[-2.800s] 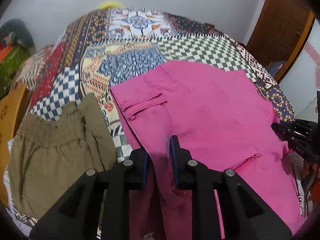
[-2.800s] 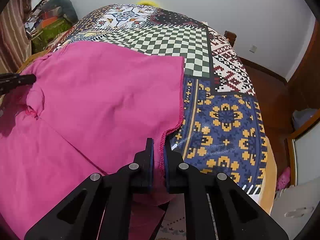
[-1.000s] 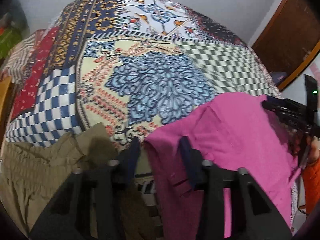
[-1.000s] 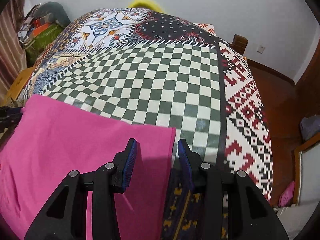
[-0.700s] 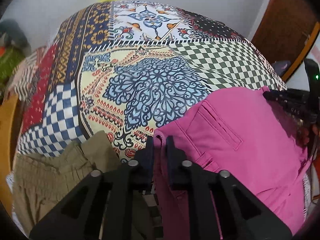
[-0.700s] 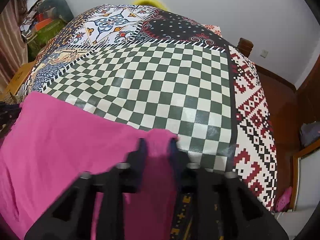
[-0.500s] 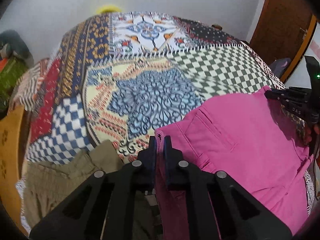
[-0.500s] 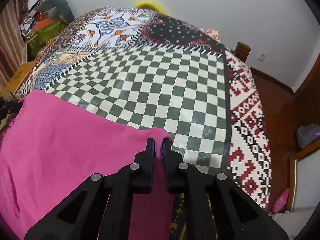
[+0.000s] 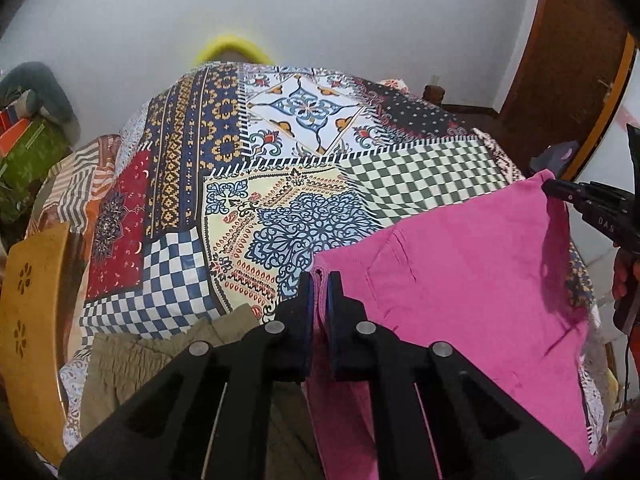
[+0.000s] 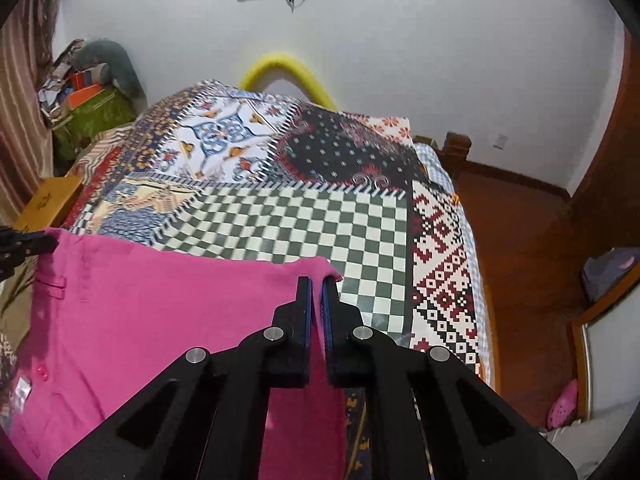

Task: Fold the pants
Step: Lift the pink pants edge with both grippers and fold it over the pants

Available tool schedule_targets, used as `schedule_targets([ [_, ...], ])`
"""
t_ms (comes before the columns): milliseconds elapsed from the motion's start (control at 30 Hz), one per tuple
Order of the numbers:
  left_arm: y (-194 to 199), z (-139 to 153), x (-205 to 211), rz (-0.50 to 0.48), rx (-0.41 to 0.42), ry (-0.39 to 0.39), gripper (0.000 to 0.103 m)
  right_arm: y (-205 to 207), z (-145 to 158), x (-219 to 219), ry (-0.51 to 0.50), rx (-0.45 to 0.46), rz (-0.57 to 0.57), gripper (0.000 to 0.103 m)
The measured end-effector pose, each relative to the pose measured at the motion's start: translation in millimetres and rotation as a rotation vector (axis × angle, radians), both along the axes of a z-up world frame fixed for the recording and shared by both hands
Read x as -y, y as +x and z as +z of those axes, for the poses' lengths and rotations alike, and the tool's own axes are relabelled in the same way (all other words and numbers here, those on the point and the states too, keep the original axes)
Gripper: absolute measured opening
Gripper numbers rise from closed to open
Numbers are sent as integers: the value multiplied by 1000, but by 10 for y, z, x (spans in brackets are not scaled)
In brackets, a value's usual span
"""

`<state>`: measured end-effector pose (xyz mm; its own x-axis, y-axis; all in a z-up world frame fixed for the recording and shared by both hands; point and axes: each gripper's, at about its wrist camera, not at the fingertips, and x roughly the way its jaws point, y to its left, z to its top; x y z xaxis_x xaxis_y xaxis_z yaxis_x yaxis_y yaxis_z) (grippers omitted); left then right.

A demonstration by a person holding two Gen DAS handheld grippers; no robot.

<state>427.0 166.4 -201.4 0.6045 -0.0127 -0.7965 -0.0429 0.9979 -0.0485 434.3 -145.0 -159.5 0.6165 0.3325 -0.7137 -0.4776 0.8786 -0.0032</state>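
Pink pants (image 9: 460,280) hang spread between the two grippers, lifted above the patchwork bedspread (image 9: 280,200), with the lower part draping down toward the camera side. The top edge runs taut from one pinched corner to the other; a belt loop and a button show near the left corner in the right wrist view. Left gripper (image 9: 319,280): jaws closed tight on the corner of the pink cloth, fabric visible between the pads. Right gripper (image 10: 316,284): jaws likewise clamped on the opposite corner, with a fold of pink cloth running down between them. Each gripper's black tip also appears at the far edge of the other's view, at the cloth corner. Olive-brown shorts (image 9: 160,360) lie on the bedspread just beside the pants, to their left. A wooden chair back (image 9: 36,320) stands at the left edge of the bed; a brown door (image 9: 568,60) lies beyond on the right.
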Motion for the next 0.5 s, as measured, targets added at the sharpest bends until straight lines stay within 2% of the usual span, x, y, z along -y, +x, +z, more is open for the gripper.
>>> schedule_targets([
  [367,-635,452,262,-57,69,25,5,-645,270,160,71,15,18,4],
  [500,-847,572,308,-38,85,33,5,-890,407,231,84,52,16,4],
])
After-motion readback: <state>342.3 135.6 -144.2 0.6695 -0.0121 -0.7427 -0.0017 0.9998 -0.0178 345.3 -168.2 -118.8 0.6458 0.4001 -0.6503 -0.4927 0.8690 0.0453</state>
